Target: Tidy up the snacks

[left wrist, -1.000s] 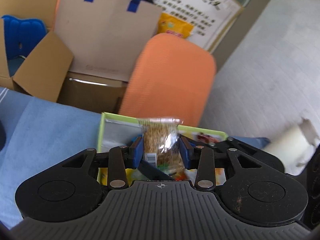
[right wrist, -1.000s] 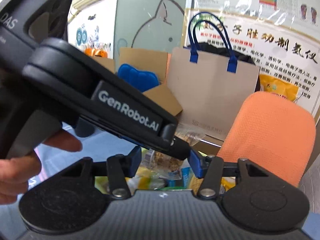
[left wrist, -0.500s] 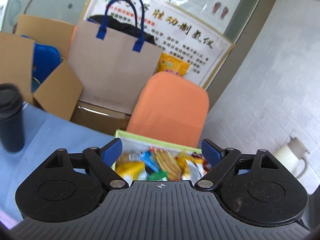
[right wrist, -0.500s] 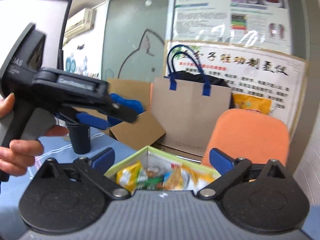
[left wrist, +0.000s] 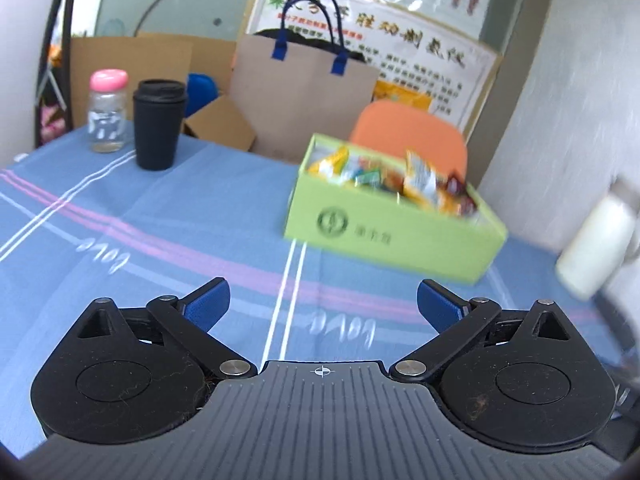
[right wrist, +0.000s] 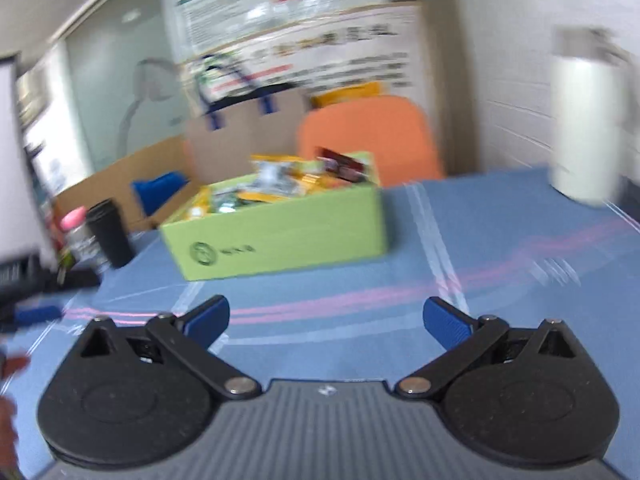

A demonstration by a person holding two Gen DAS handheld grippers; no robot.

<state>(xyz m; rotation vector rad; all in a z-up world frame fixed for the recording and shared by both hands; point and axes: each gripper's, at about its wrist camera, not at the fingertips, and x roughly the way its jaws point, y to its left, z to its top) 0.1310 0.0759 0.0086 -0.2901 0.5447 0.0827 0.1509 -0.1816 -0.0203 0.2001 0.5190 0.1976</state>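
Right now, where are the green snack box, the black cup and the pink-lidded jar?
green snack box [left wrist: 384, 236], left wrist view, front wall.
black cup [left wrist: 159, 136], left wrist view, body.
pink-lidded jar [left wrist: 108, 80], left wrist view, lid.

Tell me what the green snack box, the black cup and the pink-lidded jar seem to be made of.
Green snack box: likely matte cardboard, judging by its flat printed walls and sharp folded edges. Black cup: probably matte plastic with a ridged lid, though coated metal is possible. Pink-lidded jar: clear body, glass or plastic, with what looks like a smooth plastic lid.

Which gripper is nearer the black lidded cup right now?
Left. The left gripper sits on the black lidded cup side of the table; the right gripper is farther right. Both are opening, nothing between their fingers.
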